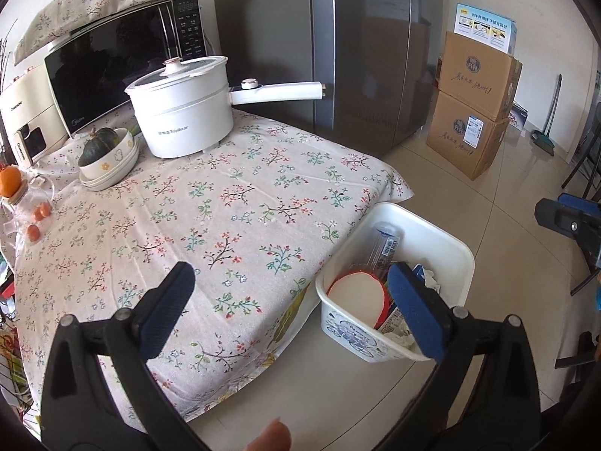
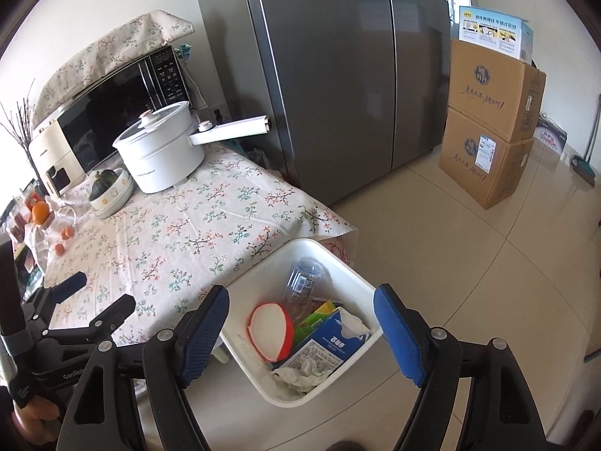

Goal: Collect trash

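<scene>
Hanging wide open and empty, the left gripper straddles the near corner of the table, one blue pad over the floral cloth and the other over the white bin; the right gripper also stands spread with nothing between its pads, directly above that bin. No earlier view is given, so only the open stance can be told. The bin sits on the tiled floor, its rim just beside the hanging edge of the cloth at the table's corner. Inside lie the collected trash: a clear plastic bottle, a white lid with a red rim, a blue and white carton, crumpled tissue and some green and yellow wrappers. On the table, well back from the grippers, a white electric pot stands with its long handle reaching out past the table edge toward the grey refrigerator. Beside the pot a dark squash rests in stacked bowls, and a microwave under a floral cover lines the wall. Small oranges sit at the far left edge. The middle of the cloth is bare. Beyond the bin the floor runs open to two stacked cardboard boxes and a broom against the wall.
</scene>
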A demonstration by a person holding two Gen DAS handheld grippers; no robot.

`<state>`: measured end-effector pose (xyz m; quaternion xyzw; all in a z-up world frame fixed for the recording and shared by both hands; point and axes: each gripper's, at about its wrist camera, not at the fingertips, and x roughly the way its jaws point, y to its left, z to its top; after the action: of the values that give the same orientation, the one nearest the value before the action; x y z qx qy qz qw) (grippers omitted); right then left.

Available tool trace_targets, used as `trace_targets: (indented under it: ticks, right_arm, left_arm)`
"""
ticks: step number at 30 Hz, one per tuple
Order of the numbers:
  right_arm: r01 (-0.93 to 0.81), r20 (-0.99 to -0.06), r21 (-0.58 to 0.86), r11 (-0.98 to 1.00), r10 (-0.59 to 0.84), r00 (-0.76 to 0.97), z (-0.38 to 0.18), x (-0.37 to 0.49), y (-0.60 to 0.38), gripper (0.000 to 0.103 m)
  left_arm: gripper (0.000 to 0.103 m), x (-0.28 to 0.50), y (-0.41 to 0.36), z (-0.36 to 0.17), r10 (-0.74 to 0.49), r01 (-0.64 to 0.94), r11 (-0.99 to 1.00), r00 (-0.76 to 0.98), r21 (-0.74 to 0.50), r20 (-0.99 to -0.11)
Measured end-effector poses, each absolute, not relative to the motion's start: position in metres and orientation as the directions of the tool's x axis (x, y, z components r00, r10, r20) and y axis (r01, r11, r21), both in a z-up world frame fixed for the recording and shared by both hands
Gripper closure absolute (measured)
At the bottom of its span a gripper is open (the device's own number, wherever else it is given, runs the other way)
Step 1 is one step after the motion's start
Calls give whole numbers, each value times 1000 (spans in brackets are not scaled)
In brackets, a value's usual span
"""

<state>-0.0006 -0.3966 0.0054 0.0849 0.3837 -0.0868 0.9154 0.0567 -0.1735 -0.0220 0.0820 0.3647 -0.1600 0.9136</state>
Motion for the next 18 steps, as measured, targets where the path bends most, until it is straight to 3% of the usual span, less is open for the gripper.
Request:
trace_targets:
  ticks: [4, 9, 18]
  right_arm:
    - [203, -686, 40, 978, -121, 717, 20, -16, -375, 14]
    - [220, -671, 8, 975, -158, 724, 29, -38, -351, 0]
    - [201, -573, -81, 976, -211, 792, 47, -63, -306, 0]
  left_arm:
    - [1, 39, -153, -5, -223, 311, 950, 713, 15, -665]
    - [1, 14, -135, 10, -206, 273, 962, 746, 9, -633]
    - [1, -13, -105, 21, -143, 194, 981, 773, 15, -618]
